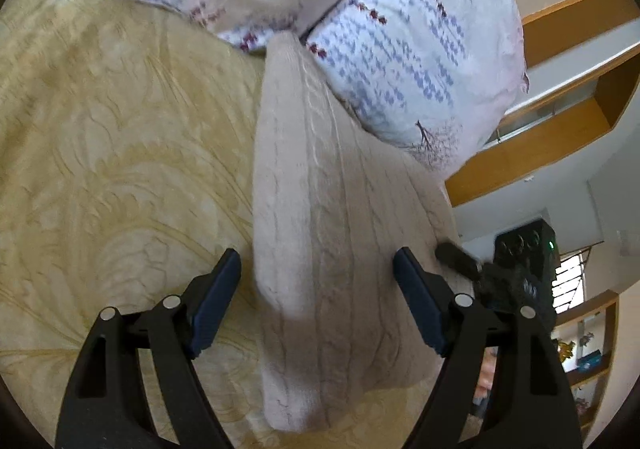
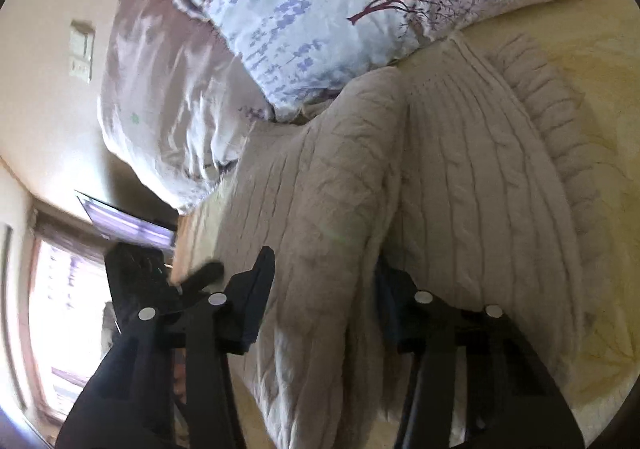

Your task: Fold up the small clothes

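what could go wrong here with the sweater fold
1. The left tool stands open astride the sweater's folded edge; closing now might pinch only the top layer, so the fold could slip apart.
2. The right tool has thick bunched knit between its fingers; it may grab several layers and drag the whole sweater askew.
3. The sweater's far end touches the floral pillow, so a pull or lift could snag there.

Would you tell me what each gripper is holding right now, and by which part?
The left gripper holds nothing; it is open astride the beige cable-knit sweater. Whether the right gripper pinches the sweater's raised fold cannot be told.
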Demonstrator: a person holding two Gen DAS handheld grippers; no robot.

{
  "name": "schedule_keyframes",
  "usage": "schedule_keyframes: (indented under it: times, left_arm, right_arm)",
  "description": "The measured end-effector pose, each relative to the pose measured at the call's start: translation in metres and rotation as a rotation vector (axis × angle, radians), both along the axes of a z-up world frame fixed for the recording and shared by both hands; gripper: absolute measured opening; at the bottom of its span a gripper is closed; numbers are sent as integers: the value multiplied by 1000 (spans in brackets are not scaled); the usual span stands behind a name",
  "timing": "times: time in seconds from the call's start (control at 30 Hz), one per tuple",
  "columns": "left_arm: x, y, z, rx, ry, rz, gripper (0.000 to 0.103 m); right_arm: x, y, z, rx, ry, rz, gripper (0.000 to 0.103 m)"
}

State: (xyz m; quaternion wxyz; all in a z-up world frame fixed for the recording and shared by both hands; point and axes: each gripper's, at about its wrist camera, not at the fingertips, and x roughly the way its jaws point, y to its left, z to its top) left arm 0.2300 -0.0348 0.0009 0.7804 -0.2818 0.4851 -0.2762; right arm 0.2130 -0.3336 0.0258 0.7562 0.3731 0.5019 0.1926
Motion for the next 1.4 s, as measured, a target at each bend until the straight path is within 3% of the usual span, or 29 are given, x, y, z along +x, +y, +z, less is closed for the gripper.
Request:
schedule_keyframes:
  times: [0.1,0.17,0.2,0.3,0.33,0.47,0.63,0.9,1.17,1.33,1.4]
  left_arm:
    - [-3,-2,0,5,0,-11,79]
    - [-2,-1,0,-7,9,-13,80]
    - [-3,1,-1,-14,15,-10,81]
    - [-3,9,-2,-31,25,9,82]
    - [-3,11,-1,-31,23,16,82]
    - [-2,12,1,-34,14,24,82]
    - [-6,8,6,-34,0,2,82]
    - [-11,-14,11,-14,-24,-65,82]
    - [-13,-29,10,-1,-27,-97,82]
    - [-15,-36,7,4,-22,-120,82]
    - [-15,-39,6,7,-20,-124,82]
  right_arm:
    - [11,-6,-8,36,9,-66,44]
    - [16,-7,-6,-13,-9,-90,22]
    - [17,-4,-2,-48,-22,-91,21]
    - [8,19,29,-297,-167,-52,19]
    - [0,36,47,-427,-260,-20,18]
    - [-24,83,85,-742,-488,66,18]
    - [-31,81,98,-901,-532,53,18]
    - [-37,32,85,-879,-447,-24,18]
    - [-37,12,76,-876,-420,-76,17]
    - [-20,-23,30,-816,-236,-131,18]
    - [-18,-35,18,-742,-189,-155,20]
